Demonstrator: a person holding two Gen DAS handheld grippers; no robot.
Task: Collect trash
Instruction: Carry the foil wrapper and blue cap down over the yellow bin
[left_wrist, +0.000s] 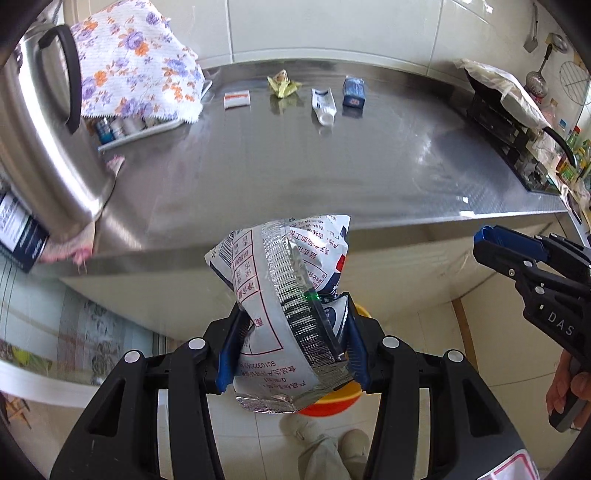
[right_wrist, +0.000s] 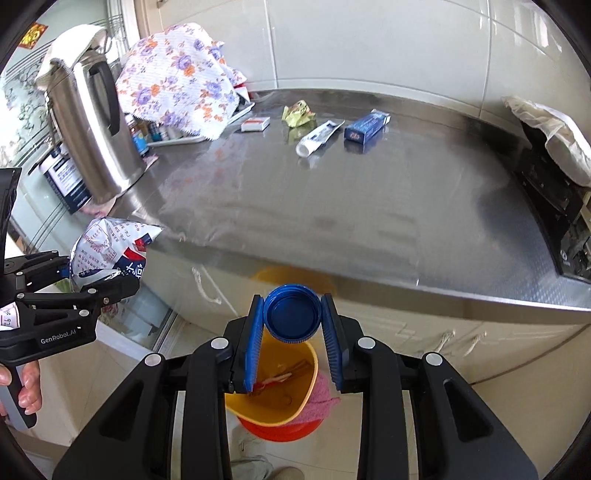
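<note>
1. Foil snack bag (left_wrist: 284, 306) sits clamped between the blue pads of your left gripper (left_wrist: 291, 350), crumpled and standing up out of the jaws, held off the front edge of the steel counter (left_wrist: 295, 173).
2. Your right gripper (right_wrist: 291, 317) grips a blue bottle cap (right_wrist: 291, 314) edge to edge, its open side facing the camera.
3. Below that cap, on the floor, a yellow bin (right_wrist: 273, 391) stands in a red basin (right_wrist: 280, 430) with a pink cloth (right_wrist: 319, 400) at its right side; scraps lie inside the bin.
4. Four pieces remain at the back of the counter, in a row: a small white-and-orange box (left_wrist: 238, 99), a crumpled yellow wrapper (left_wrist: 282, 85), a white tube (left_wrist: 323, 105) and a blue carton (left_wrist: 354, 91), each apart from its neighbours.
5. To your left stand a steel kettle (right_wrist: 92, 133) and a floral cloth (right_wrist: 177, 81) draped over a tray of small bottles.
</note>
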